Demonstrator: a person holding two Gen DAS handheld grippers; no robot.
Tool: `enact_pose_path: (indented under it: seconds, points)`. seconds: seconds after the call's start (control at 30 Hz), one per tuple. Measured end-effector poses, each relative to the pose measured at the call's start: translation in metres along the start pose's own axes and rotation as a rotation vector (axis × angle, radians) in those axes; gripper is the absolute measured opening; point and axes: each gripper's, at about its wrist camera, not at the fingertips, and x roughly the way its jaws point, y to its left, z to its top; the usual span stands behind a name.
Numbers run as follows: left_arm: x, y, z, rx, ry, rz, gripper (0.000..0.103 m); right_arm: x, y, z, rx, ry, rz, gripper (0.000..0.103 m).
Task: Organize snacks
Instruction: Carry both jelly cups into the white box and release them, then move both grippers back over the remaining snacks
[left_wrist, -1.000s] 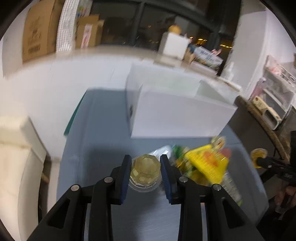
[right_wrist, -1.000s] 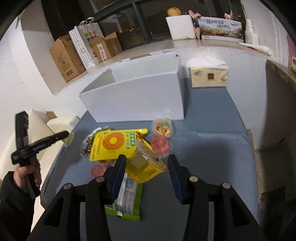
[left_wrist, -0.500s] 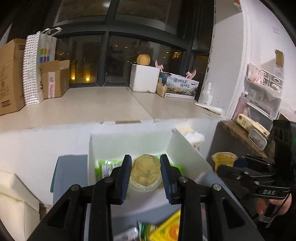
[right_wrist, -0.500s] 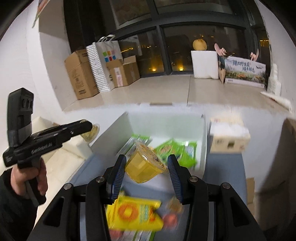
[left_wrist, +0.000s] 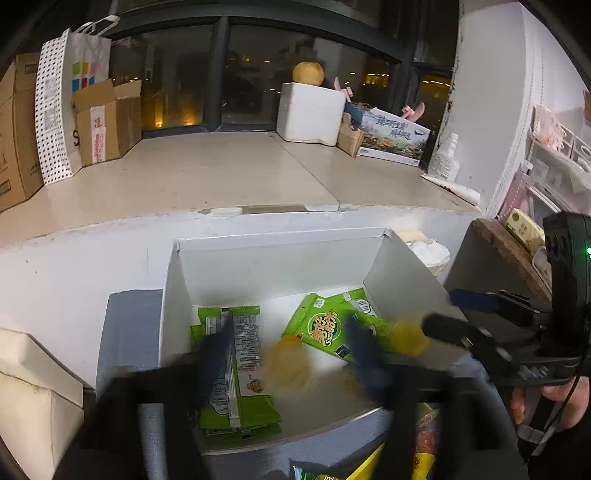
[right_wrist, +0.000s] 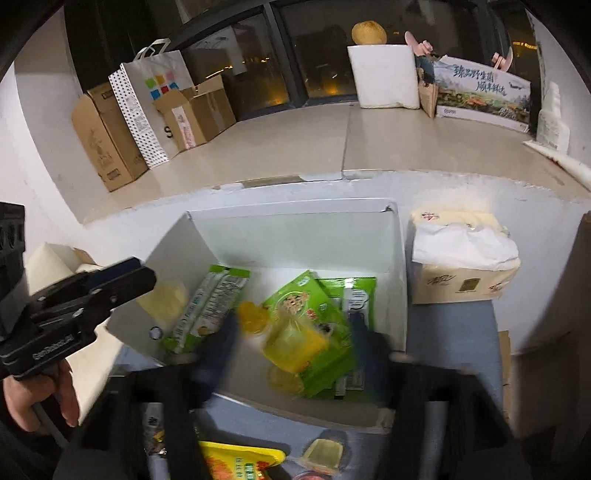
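Hovering over the open white cardboard box (left_wrist: 207, 258), both claws have just been opening, and each lets go of a clear plastic jelly cup with yellow filling. The left gripper (left_wrist: 288, 354) stands wide; its cup (left_wrist: 290, 363), blurred, lies between the spread fingers without being pressed and seems to be dropping onto the box floor. The right gripper (right_wrist: 291, 343) is wide too, with its own yellow cup (right_wrist: 295, 347) loose between the jaws, tipping onto the green foil snack packets (right_wrist: 306, 317) straight ahead of it. A smaller blurred yellow shape sits just left of that cup; what it is cannot be told.

Judging by what lies in the box, sorting is partly done: several green packets (left_wrist: 236, 354) rest inside, and these two cups are joining them. Behind and below the claws, on the grey table (right_wrist: 447, 325), a yellow printed packet (right_wrist: 240, 461), another jelly cup (right_wrist: 325, 452) and a few smaller snacks wait outside the box.
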Motion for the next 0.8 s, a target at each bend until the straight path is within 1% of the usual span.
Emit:
enact_pose_path:
  seconds: [0.03, 0.07, 0.13, 0.17, 0.3, 0.47, 0.57, 0.67, 0.73, 0.8]
  points:
    - [-0.003, 0.002, -0.001, -0.005, -0.012, 0.003, 0.102, -0.001, -0.001, 0.0, -0.002, 0.0, 0.004, 0.099]
    - [-0.005, 0.003, -0.001, -0.006, -0.019, 0.004, 0.103, -0.001, -0.001, 0.0, -0.005, 0.007, 0.009, 0.099]
    - [-0.006, 0.004, -0.001, -0.009, -0.004, 0.005, 0.103, -0.006, 0.0, 0.0, -0.016, 0.003, 0.005, 0.099]
    - [-0.007, 0.004, -0.001, -0.008, -0.004, 0.01, 0.103, -0.008, 0.002, 0.001, -0.021, -0.004, 0.002, 0.102]
    - [-0.014, 0.001, -0.002, 0.003, -0.01, 0.029, 0.103, -0.025, 0.012, 0.003, -0.06, -0.047, -0.007, 0.103]
    - [-0.035, -0.005, -0.01, 0.017, -0.016, 0.018, 0.103, -0.054, 0.023, -0.001, -0.086, -0.102, 0.015, 0.103]
    - [-0.059, -0.008, -0.025, 0.021, -0.042, 0.011, 0.103, -0.08, 0.031, -0.014, -0.112, -0.147, 0.036, 0.103]
    - [-0.08, -0.008, -0.048, 0.017, -0.055, -0.006, 0.103, -0.101, 0.037, -0.041, -0.132, -0.159, 0.055, 0.103]
    - [-0.092, -0.009, -0.064, 0.004, -0.059, -0.01, 0.103, -0.106, 0.037, -0.061, -0.138, -0.141, 0.062, 0.103]
    - [-0.103, -0.009, -0.085, -0.013, -0.064, -0.021, 0.103, -0.109, 0.036, -0.087, -0.133, -0.115, 0.062, 0.103]
